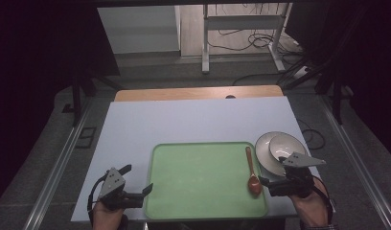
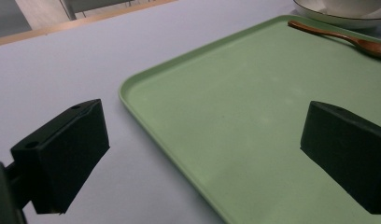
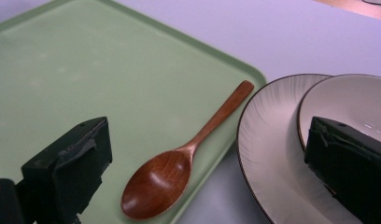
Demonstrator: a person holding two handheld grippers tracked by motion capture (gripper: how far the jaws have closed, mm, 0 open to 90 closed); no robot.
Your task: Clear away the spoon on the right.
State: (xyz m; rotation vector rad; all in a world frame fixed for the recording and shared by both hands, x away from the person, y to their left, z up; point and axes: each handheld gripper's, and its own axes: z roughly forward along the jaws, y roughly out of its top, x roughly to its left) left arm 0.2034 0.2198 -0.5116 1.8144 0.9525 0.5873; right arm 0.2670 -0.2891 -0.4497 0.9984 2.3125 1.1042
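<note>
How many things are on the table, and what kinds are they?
Green tray: 1
Wooden spoon: 1
White plate: 1
White bowl: 1
Total: 4 things. The spoon lies on the tray, and the bowl sits on the plate.

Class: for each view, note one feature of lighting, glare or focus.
High view: dark vignette at both sides, the white table evenly lit. Left gripper view: the pale green plastic tray shows soft sheen, near jaws slightly blurred. Right gripper view: glare on the brown wooden spoon bowl.
</note>
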